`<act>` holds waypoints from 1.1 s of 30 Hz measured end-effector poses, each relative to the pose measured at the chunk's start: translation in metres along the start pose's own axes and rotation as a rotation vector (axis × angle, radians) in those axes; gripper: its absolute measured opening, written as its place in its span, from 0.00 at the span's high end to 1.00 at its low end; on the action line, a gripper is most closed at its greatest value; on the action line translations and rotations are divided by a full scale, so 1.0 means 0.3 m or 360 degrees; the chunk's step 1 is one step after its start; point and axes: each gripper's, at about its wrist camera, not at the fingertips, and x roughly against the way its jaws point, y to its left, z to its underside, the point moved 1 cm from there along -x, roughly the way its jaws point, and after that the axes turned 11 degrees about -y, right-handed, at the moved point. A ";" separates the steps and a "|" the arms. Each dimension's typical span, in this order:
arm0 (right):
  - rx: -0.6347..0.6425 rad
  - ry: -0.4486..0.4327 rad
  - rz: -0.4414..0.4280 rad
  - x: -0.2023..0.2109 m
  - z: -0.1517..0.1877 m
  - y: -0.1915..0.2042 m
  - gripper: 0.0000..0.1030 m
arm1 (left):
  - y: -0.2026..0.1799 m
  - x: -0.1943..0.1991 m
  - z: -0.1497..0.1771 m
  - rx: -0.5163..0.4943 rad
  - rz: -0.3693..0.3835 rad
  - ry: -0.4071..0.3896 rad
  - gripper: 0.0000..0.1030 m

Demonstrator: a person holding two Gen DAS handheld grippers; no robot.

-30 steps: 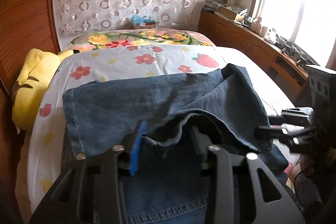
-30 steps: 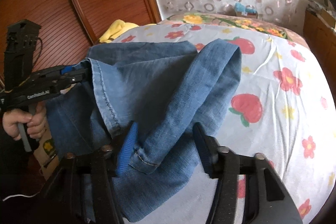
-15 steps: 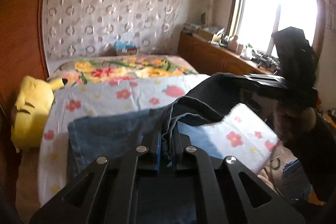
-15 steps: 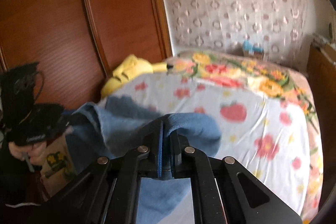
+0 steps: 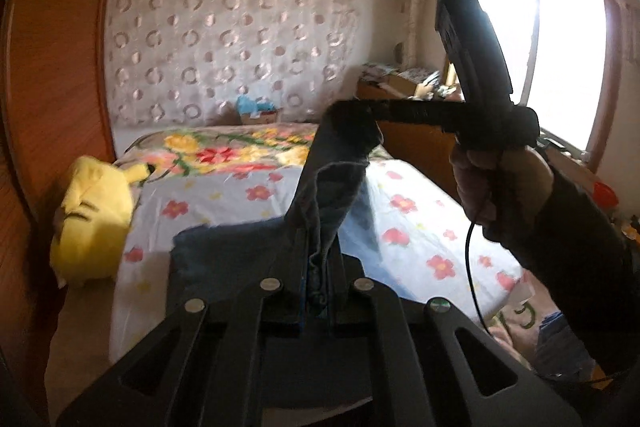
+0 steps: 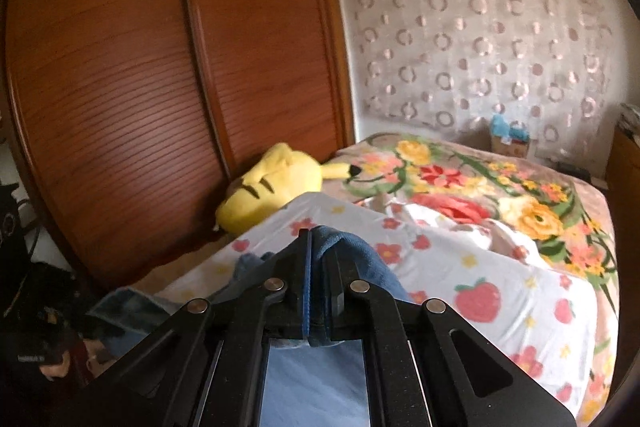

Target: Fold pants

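The blue denim pants (image 5: 240,251) hang lifted above the bed. My left gripper (image 5: 318,287) is shut on a bunched edge of the denim. In the left wrist view my right gripper (image 5: 352,111) is raised high to the right, shut on another part of the pants, with a band of denim stretched between the two. In the right wrist view my right gripper (image 6: 318,267) is shut on a fold of the pants (image 6: 360,259), with cloth hanging below it. The rest of the pants is hidden behind the grippers.
The bed (image 5: 420,227) has a white flowered sheet and a flowered blanket (image 6: 500,187) at its far end. A yellow plush toy (image 5: 92,219) lies at the bed's left edge by the wooden wardrobe (image 6: 140,87). A wooden sideboard (image 5: 412,143) stands under the window at right.
Both grippers closed on the pants, which lay flat on the bed a second ago, and lifted them. Since half a second ago they have risen further, the right one higher.
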 end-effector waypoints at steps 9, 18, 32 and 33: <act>0.0043 0.0223 -0.0094 -0.303 0.111 0.122 0.98 | 0.141 -0.018 0.205 0.0148 -0.0121 0.0155 0.96; 0.0061 0.0450 -0.0064 -0.514 0.233 0.185 0.98 | 0.219 -0.052 0.346 0.0232 -0.0221 0.0287 0.94; 0.0065 0.0320 0.0041 -0.279 0.199 0.077 0.56 | 0.292 -0.002 0.321 0.0286 -0.0323 0.0221 0.88; 0.0072 0.0315 0.0058 -0.264 0.206 0.066 0.56 | 0.297 0.002 0.313 0.0286 -0.0333 0.0211 0.88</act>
